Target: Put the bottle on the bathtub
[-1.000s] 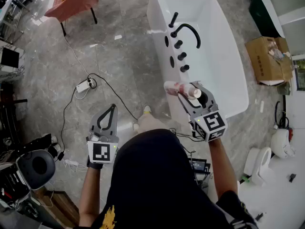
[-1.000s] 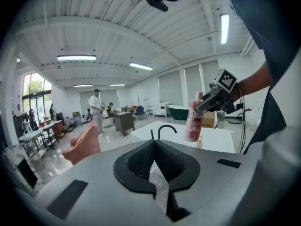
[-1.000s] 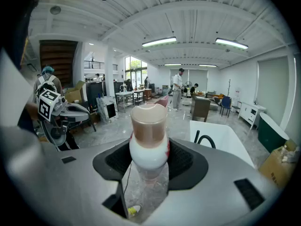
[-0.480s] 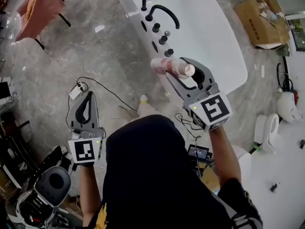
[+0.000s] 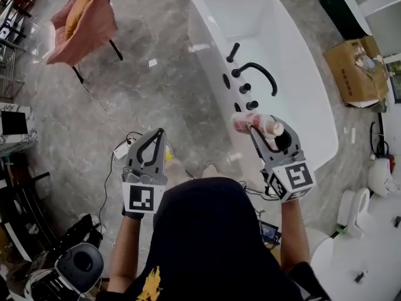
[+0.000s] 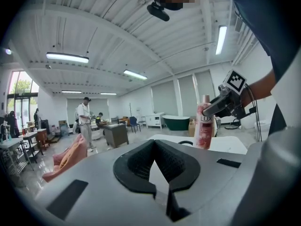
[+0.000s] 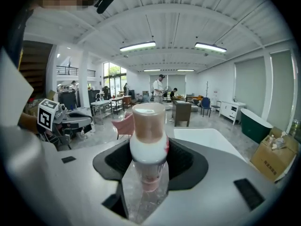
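Clamping the bottle (image 5: 245,123) between its jaws, the right gripper (image 5: 263,128) holds it near the bathtub (image 5: 202,42) rim, ready for placement. The left gripper (image 5: 156,137) hangs aside with jaws together, empty.

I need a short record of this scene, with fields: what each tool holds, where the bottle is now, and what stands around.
left tool: shut, holds nothing
right tool: shut on the pink bottle
bottle place: in the air over the edge of the white bathtub, near the black faucet; not yet set down
around: pink chair and cardboard box on the floor
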Action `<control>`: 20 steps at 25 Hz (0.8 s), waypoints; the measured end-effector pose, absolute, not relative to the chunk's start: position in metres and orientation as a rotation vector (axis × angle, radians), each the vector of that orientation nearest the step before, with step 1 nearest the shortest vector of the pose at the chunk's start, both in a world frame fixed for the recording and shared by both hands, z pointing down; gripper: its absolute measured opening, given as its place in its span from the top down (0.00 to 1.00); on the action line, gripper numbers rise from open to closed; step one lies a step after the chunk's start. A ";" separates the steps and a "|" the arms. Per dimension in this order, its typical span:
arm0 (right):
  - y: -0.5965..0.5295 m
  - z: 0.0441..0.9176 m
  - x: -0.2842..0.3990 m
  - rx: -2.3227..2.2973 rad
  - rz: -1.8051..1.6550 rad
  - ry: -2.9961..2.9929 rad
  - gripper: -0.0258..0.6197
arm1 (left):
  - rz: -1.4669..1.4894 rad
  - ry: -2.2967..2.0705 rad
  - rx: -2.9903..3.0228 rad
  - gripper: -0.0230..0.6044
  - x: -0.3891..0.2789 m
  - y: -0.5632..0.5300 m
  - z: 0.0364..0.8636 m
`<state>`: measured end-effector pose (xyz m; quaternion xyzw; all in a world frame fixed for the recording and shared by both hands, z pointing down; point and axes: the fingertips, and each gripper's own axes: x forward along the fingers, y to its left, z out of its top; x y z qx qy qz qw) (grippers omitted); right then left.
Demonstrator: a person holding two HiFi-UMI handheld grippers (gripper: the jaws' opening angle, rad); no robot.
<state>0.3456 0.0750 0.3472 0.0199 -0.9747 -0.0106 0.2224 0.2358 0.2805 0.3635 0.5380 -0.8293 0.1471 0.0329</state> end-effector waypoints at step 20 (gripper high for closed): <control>-0.017 0.404 0.061 0.468 0.183 -2.611 0.63 | 0.547 -2.342 1.893 0.94 -0.083 0.193 0.386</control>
